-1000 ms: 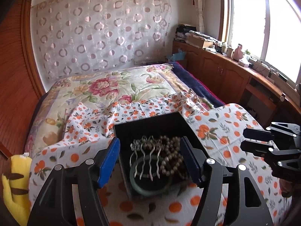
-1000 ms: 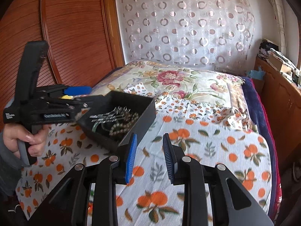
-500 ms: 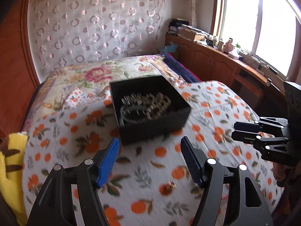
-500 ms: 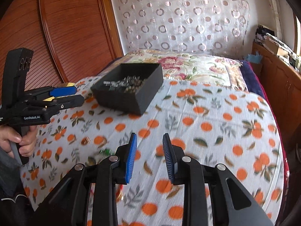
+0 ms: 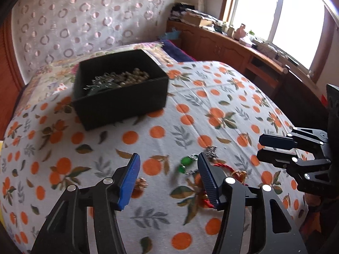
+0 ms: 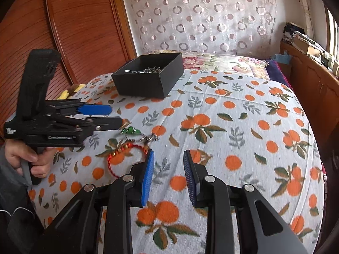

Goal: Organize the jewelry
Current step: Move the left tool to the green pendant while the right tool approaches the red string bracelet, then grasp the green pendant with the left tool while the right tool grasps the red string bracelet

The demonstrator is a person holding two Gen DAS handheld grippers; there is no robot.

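While the left wrist view looks across the orange-patterned white cloth (image 5: 190,114), the left gripper (image 5: 168,177) hangs with its blue-padded jaws spread and empty above a green bead ornament on a thin chain (image 5: 184,163); a red twisted cord bracelet (image 5: 220,166) lies just right of it; the square black box of jewelry (image 5: 120,103) sits farther back. From the right wrist view, the right gripper (image 6: 168,175) is likewise parted and holds nothing, low over the cloth, with the bracelet (image 6: 118,154) just left of its fingers (image 6: 148,177); the box (image 6: 148,76) stands well beyond.
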